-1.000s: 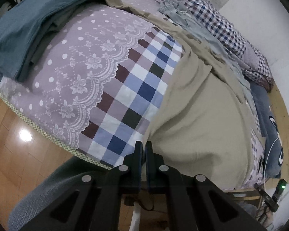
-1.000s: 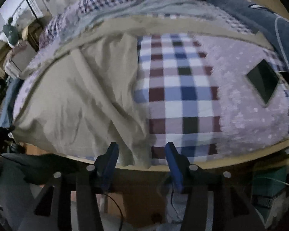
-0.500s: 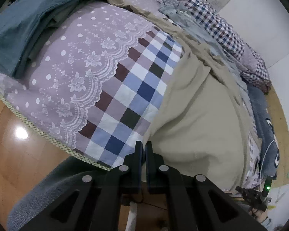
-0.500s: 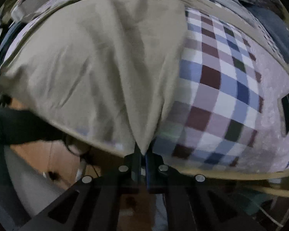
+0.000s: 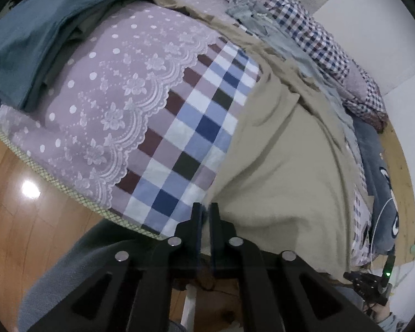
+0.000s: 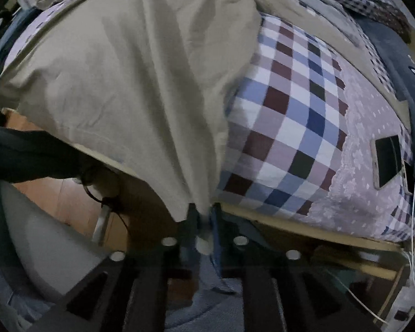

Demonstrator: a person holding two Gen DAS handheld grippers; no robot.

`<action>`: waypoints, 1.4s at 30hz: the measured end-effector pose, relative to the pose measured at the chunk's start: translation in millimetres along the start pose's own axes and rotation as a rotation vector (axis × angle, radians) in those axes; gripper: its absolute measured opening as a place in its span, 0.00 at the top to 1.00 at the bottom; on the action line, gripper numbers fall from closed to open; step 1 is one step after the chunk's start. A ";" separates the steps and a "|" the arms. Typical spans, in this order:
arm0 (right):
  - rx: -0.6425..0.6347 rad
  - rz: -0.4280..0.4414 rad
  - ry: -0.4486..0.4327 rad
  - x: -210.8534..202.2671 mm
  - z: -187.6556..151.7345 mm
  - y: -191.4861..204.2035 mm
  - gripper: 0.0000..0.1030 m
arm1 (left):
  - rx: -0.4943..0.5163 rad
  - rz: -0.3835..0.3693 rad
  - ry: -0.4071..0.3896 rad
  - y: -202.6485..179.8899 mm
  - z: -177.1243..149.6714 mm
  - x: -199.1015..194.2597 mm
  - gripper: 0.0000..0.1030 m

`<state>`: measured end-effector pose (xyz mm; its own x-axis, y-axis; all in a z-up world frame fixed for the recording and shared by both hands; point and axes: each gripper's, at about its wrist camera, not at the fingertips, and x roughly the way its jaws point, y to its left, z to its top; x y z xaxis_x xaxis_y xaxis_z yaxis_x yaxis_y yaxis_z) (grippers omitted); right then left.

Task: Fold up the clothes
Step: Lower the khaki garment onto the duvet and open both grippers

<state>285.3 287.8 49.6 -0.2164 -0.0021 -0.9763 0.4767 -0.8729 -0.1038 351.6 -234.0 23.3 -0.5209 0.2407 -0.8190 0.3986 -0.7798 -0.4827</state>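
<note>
Both claws pinching beige garment [image 5: 276,166] hem, phone [image 6: 388,163] only in right view, folded teal clothes [image 5: 38,36] only left.

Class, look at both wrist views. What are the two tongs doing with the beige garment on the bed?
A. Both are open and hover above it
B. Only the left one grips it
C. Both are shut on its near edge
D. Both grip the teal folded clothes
C: the left tongs and the right tongs are each closed with the near edge of the beige garment pinched between their fingers.
</note>
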 end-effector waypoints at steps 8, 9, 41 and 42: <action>0.110 -0.024 -0.161 -43.5 20.0 -42.1 0.50 | 0.031 -0.090 -0.202 -9.9 28.9 -41.9 0.37; 0.120 -0.029 -0.197 -52.0 25.0 -45.1 0.50 | 0.039 -0.102 -0.230 -14.1 35.3 -47.0 0.35; -0.049 0.026 -0.588 -47.9 392.1 -98.7 0.34 | 0.319 -0.139 -0.360 -205.0 359.8 135.4 0.30; -0.055 0.027 -0.582 -40.0 399.8 -98.5 0.34 | 0.345 -0.105 -0.334 -207.4 369.6 151.5 0.30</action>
<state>-93.7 178.7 174.8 -0.6286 -0.3056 -0.7152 0.5289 -0.8421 -0.1050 -89.0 -249.4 114.0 -0.7810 0.1742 -0.5998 0.0870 -0.9207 -0.3806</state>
